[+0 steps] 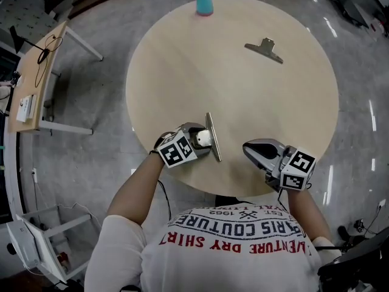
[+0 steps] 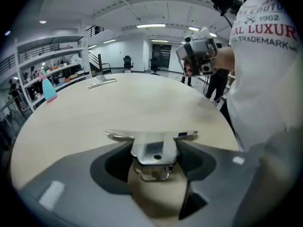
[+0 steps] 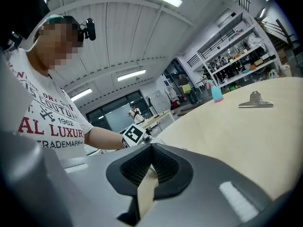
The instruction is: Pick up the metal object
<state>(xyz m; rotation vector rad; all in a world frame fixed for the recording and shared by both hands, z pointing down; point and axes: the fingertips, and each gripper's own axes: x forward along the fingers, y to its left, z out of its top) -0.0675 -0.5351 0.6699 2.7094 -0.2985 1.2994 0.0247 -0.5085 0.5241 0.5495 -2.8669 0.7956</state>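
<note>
A metal bulldog clip (image 1: 213, 137) lies near the round table's front edge, its long bar across my left gripper's line. My left gripper (image 1: 205, 139) has the clip's flat handle (image 2: 154, 150) between its jaws, which stand against both sides of the handle. The bar (image 2: 151, 136) spans just ahead of the fingertips. My right gripper (image 1: 249, 149) hovers at the table's front right, shut with nothing in it, its pads meeting in the right gripper view (image 3: 151, 148). A second metal clip (image 1: 265, 48) lies at the far right of the table.
The round beige table (image 1: 243, 102) carries a teal spray bottle (image 1: 204, 0) with a pink top at its far edge. A wooden desk (image 1: 36, 78) stands on the floor at the left. Shelves (image 2: 52, 70) line the room's wall.
</note>
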